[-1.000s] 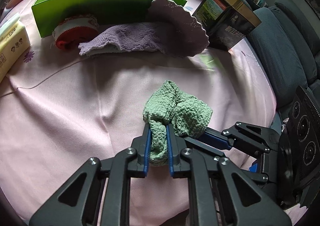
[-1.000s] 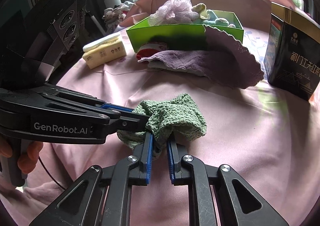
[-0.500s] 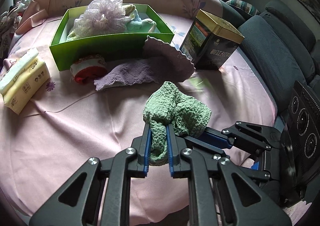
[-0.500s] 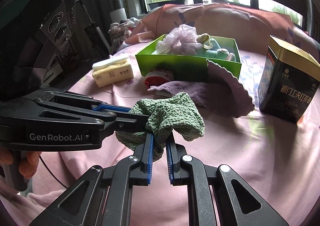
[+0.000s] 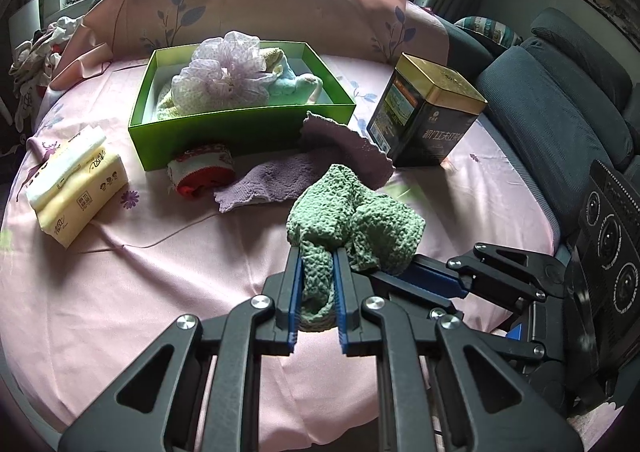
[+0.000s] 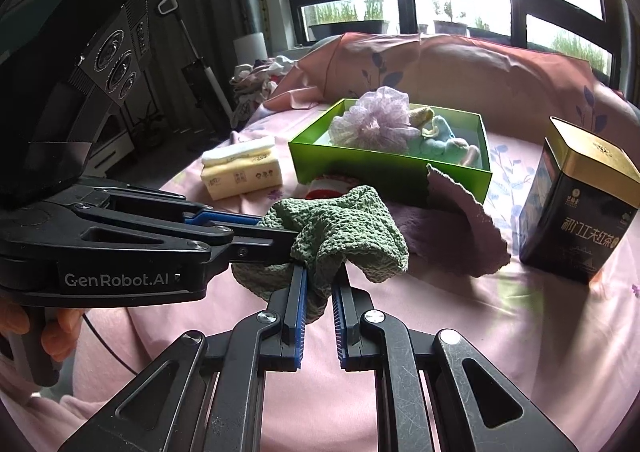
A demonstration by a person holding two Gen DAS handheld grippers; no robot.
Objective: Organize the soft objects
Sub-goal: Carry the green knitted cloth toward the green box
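Both grippers are shut on one green knitted cloth (image 5: 352, 219), held bunched in the air above the pink table. My left gripper (image 5: 317, 256) grips its lower fold; my right gripper (image 6: 320, 272) grips another corner, and the cloth (image 6: 344, 228) hangs between them. A green box (image 5: 240, 127) at the back holds a lilac mesh puff (image 5: 224, 71) and pale blue and cream soft items. A purple cloth (image 5: 304, 167) and a red-and-white rolled item (image 5: 202, 171) lie in front of the box.
A yellow tissue pack (image 5: 76, 187) lies at the left. A dark tea tin with a gold lid (image 5: 428, 115) stands right of the box. A grey sofa (image 5: 560, 119) borders the table on the right. The pink tablecloth (image 5: 140, 292) covers the round table.
Both grippers have risen together with the green cloth, lifting it off the table. The box and table now sit lower and farther in both views.
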